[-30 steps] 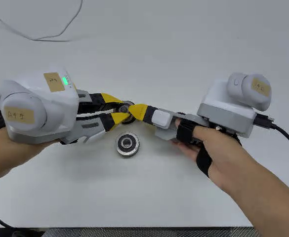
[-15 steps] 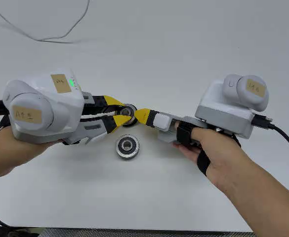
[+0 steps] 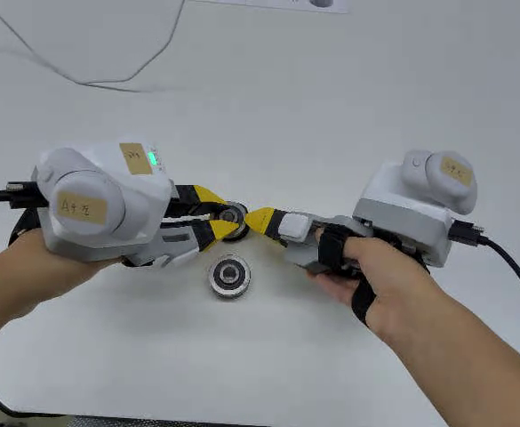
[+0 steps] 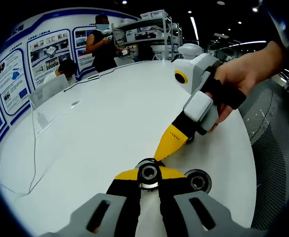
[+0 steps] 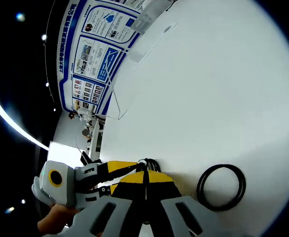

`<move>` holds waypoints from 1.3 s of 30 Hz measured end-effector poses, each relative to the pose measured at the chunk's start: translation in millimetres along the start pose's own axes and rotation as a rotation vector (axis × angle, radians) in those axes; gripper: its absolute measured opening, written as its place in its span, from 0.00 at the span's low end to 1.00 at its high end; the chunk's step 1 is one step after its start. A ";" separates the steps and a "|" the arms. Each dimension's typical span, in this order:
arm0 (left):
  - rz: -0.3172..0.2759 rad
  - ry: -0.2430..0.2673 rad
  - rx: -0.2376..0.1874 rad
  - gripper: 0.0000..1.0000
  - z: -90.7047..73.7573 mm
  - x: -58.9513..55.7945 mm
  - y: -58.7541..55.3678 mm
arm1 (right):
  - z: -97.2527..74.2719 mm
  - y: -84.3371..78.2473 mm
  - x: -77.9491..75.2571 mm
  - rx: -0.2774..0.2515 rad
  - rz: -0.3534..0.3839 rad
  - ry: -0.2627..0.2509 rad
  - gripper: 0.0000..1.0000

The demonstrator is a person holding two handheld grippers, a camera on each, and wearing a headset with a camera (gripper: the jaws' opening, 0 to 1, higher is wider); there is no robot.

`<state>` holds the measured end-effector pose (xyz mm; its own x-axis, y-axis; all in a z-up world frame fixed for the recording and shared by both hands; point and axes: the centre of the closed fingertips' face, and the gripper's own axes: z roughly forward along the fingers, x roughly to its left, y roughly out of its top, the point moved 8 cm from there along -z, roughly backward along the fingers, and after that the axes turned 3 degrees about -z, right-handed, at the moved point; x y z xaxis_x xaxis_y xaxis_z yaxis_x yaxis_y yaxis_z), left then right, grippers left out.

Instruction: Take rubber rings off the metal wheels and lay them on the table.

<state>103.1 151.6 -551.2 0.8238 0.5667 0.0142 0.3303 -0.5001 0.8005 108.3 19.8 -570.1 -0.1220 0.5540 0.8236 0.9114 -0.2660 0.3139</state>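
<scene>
My left gripper [image 3: 213, 216] is shut on a small metal wheel [image 3: 234, 213], held just above the table. In the left gripper view the wheel [image 4: 149, 175] sits clamped between the yellow fingertips. From the right, my right gripper [image 3: 256, 220] meets the wheel's rim with its jaws shut, apparently pinching the black rubber ring [image 5: 148, 163] on it. A second wheel [image 3: 229, 276], still wearing its black ring, lies flat on the table just in front of the grippers, also seen as the second wheel [image 4: 199, 180]. One loose rubber ring [image 5: 221, 187] lies flat on the table.
The white table [image 3: 331, 107] stretches far behind the grippers. A thin grey cable [image 3: 126, 71] curves across its far left. A black cable [image 3: 508, 258] trails from the right gripper. People stand by poster boards [image 4: 45, 49] beyond the table.
The head camera has tilted, so the whole picture sits lower and to the right. Both grippers stay joined at the wheel; the right tips now lie slightly further off its right edge.
</scene>
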 end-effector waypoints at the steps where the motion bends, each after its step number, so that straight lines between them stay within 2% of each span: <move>1: 0.002 0.000 -0.001 0.13 0.0 0.0 -0.1 | 0.3 0.6 -0.2 0.002 0.005 0.002 0.00; 8: 0.000 -0.005 -0.015 0.13 -0.7 0.1 -1.1 | 2.4 1.7 0.0 0.012 0.028 0.025 0.00; 15: 0.001 -0.009 -0.021 0.13 -1.2 -0.7 -1.3 | 2.3 1.1 2.0 0.027 0.002 0.031 0.00; 18: 0.000 -0.011 -0.026 0.13 -1.8 -1.7 -1.7 | 2.5 0.2 4.6 0.040 -0.040 0.049 0.00; 22: -0.007 -0.009 -0.034 0.13 -1.8 -2.3 -2.6 | 2.1 -0.6 6.6 0.049 -0.061 0.061 0.00; 32: 0.004 -0.007 -0.033 0.13 -0.5 -1.4 -2.8 | 0.1 -1.1 7.7 0.065 -0.065 0.099 0.00; 35: 0.004 -0.004 -0.040 0.13 -0.2 -1.4 -3.9 | -1.2 -2.0 10.4 0.066 -0.054 0.125 0.00; 39: 0.011 0.002 -0.040 0.13 0.3 -2.0 -4.3 | -1.5 -2.2 10.1 0.069 -0.069 0.119 0.00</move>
<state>100.2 152.4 -554.9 0.8263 0.5628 0.0238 0.3028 -0.4793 0.8237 104.5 24.8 -561.8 -0.2273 0.4708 0.8524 0.9235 -0.1734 0.3421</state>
